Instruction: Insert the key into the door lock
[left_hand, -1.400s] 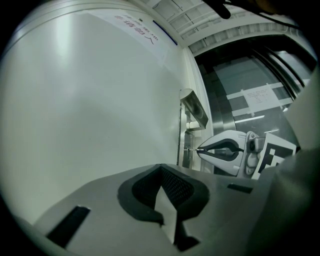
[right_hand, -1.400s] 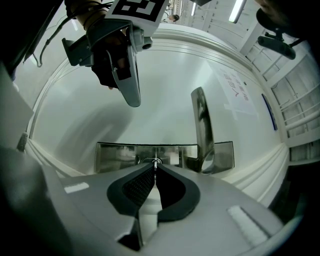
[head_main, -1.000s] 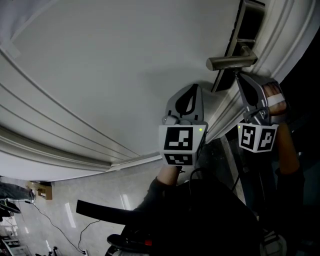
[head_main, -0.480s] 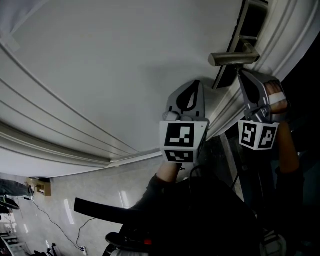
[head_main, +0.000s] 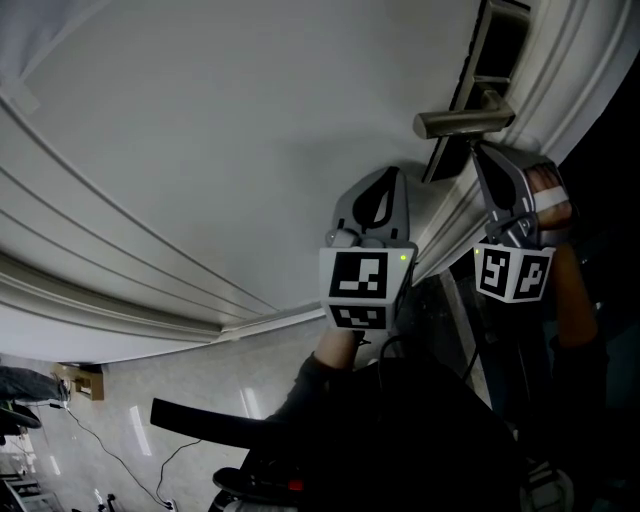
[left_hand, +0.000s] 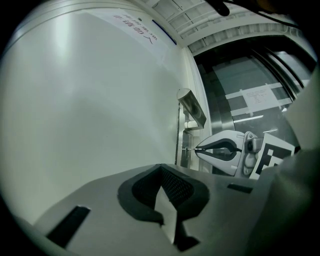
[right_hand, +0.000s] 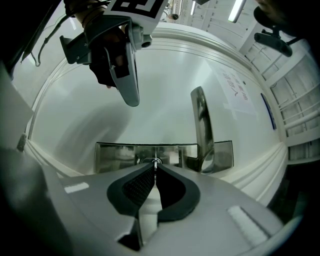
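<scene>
Tools: two. Right tool (right_hand: 155, 169) is clamping one thin key (right_hand: 156, 162), mostly hidden between its jaws, tip sitting at the keyhole (right_hand: 151, 160) of one steel lock plate (right_hand: 117, 155) dead ahead. One lever handle (right_hand: 200, 125) is standing just right of it. Left tool (left_hand: 160, 169) is sitting closed and empty, facing the door (head_main: 200, 130). One notice (right_hand: 235, 90) is showing, writing illegible.

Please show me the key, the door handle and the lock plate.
key (right_hand: 155, 161), right gripper view, its visible tip.
handle (head_main: 465, 122), head view, middle of the lever.
lock plate (right_hand: 115, 156), right gripper view, its left part.

Right tool (right_hand: 155, 168) on key (right_hand: 155, 161) at lock (right_hand: 120, 156)
</scene>
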